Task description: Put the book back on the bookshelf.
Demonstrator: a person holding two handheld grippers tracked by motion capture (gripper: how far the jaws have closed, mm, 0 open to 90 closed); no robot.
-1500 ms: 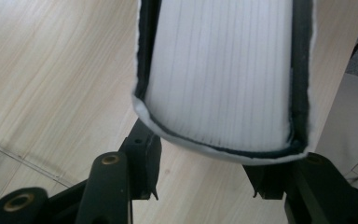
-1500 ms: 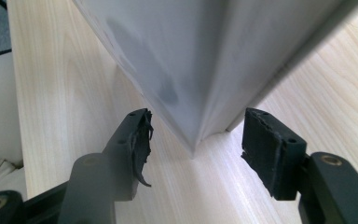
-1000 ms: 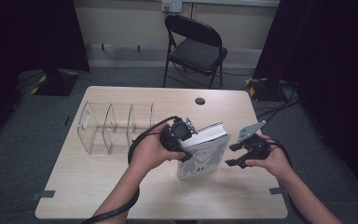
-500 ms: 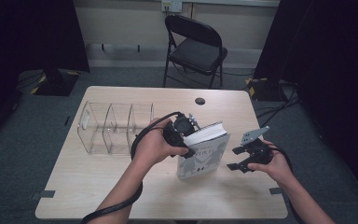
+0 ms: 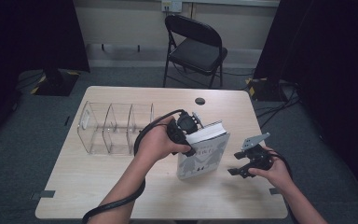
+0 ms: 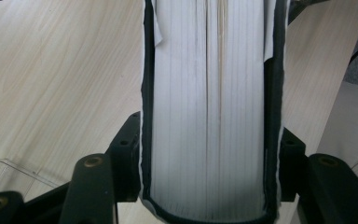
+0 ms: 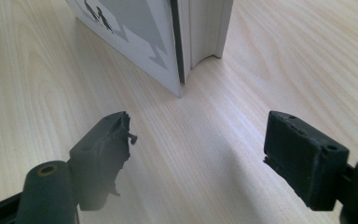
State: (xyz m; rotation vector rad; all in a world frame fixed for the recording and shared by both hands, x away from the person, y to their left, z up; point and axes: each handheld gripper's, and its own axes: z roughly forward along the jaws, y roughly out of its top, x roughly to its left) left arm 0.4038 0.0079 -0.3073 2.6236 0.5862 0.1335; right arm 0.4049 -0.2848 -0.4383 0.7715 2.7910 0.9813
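Bench (image 5: 98,186): pale wood, carries everything below.
Rack (image 5: 114,128): clear plastic with dividers, at 9 o'clock from the book, near it but apart.
Book (image 5: 204,156): stands upright on its lower edge at the bench's middle, page edges up.
Left tool (image 5: 189,140): pinching the book (image 6: 209,112) across its thickness from above.
Right tool (image 5: 242,165): at 3 o'clock from the book (image 7: 168,42), just beside it, jaws spread, have just been opening, nothing between them.

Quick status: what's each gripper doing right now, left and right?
Left gripper: closed on the book, standing upright on the table.
Right gripper: open, holding nothing; its fingers have just been opening, short of the book.
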